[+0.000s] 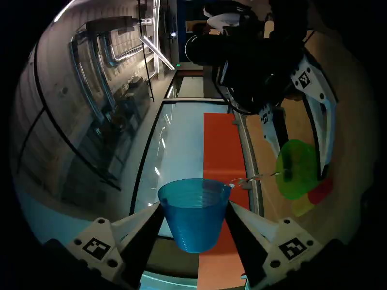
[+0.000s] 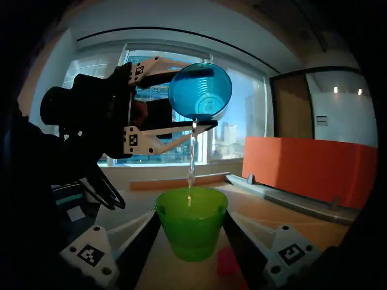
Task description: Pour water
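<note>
A bright window (image 2: 242,125) and an orange panel (image 2: 309,164) back a wooden table (image 2: 271,212). Above the table both grippers are closed partway, each around a cup.

The left gripper (image 2: 213,99) has its fingers pressed on either side of the blue cup (image 2: 200,92). It holds that cup high and tipped well over, with the mouth turned down toward the right gripper (image 2: 191,215). The right gripper clamps the green cup (image 2: 191,232) upright, directly below.

The pour itself looks to be the step in hand. A thin, twisting thread of water (image 2: 191,159) drops from the blue rim and lands inside the green cup, near its centre. Both cups are translucent ribbed plastic. I cannot tell how much water is left in the blue one or how high the green one has filled.

The next move likely calls for a slow further tilt with the lip held over the green mouth, then righting the blue cup once the thread thins. A small red thing (image 2: 225,261) lies on the table beside the green cup.
</note>
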{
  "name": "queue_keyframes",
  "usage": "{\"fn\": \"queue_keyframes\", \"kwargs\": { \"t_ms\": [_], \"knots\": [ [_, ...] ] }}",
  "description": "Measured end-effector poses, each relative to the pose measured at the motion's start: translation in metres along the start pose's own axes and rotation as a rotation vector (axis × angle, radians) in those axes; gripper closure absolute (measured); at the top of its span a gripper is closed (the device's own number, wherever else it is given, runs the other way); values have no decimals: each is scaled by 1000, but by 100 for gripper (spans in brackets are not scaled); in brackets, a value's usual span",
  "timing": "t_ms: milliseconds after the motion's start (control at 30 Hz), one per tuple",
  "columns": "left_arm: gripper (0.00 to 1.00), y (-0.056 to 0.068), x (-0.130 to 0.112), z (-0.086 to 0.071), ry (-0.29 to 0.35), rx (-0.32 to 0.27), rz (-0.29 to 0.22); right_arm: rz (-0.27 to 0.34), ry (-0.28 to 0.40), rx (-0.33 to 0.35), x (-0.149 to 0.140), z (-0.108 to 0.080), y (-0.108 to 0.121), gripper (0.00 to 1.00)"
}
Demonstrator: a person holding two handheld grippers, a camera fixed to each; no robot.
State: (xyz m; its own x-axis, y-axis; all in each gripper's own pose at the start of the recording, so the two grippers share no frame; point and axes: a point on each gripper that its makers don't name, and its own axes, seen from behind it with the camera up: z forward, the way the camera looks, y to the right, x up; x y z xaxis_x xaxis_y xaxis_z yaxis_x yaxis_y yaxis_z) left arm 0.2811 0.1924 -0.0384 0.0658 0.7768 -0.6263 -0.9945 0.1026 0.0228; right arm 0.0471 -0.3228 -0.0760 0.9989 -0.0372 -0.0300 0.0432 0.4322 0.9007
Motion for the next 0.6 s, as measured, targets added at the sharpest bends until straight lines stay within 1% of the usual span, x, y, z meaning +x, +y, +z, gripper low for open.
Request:
{"fn": "queue_keyframes", "kwargs": {
  "t_ms": [267, 467, 600],
  "knots": [
    [16, -2, 3, -1, 1, 5, 41, 2, 2, -1, 0, -1, 1, 12],
    [16, 2, 6, -2, 1, 8, 70, 5, 3, -1, -2, -1, 1, 12],
    [16, 2, 7, -2, 2, 16, 108, 5, 3, -1, -2, -1, 1, 12]
  ]
}}
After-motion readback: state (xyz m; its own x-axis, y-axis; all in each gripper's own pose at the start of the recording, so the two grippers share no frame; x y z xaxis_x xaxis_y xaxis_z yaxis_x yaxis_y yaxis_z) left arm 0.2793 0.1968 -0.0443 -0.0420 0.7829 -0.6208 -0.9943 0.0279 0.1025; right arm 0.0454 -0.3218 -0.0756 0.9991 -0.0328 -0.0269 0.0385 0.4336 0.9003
